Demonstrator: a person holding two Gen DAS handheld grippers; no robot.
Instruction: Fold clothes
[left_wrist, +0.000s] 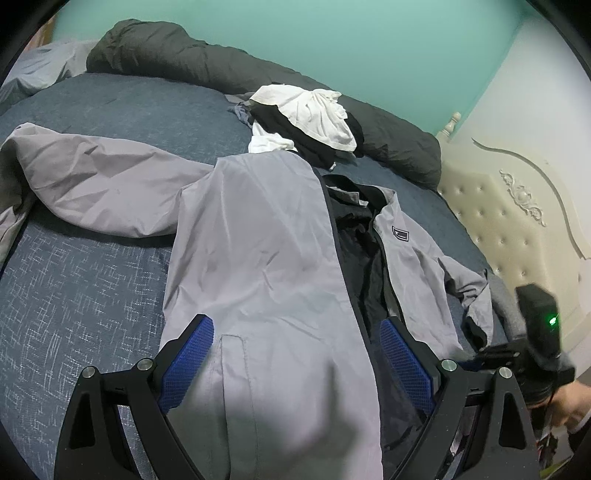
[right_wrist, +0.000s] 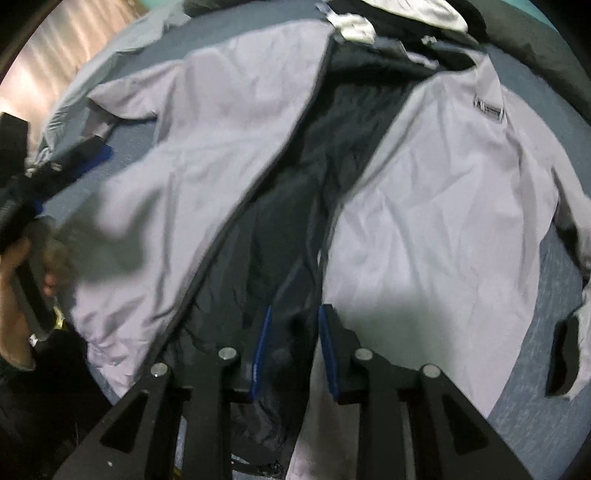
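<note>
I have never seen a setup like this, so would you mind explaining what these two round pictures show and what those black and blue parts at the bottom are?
No robot here: a person carries a hand-held gripper in each hand, each with a fisheye camera looking along its fingers. The left hand-held gripper has blue-padded jaws standing wide apart over a light grey zip-up jacket, holding nothing. The jacket lies open on the blue-grey bedspread, its dark lining showing. The right hand-held gripper hovers over the jacket's open front, jaws narrowly apart with nothing clamped between them. Behind lies a pile of black and white clothes.
</note>
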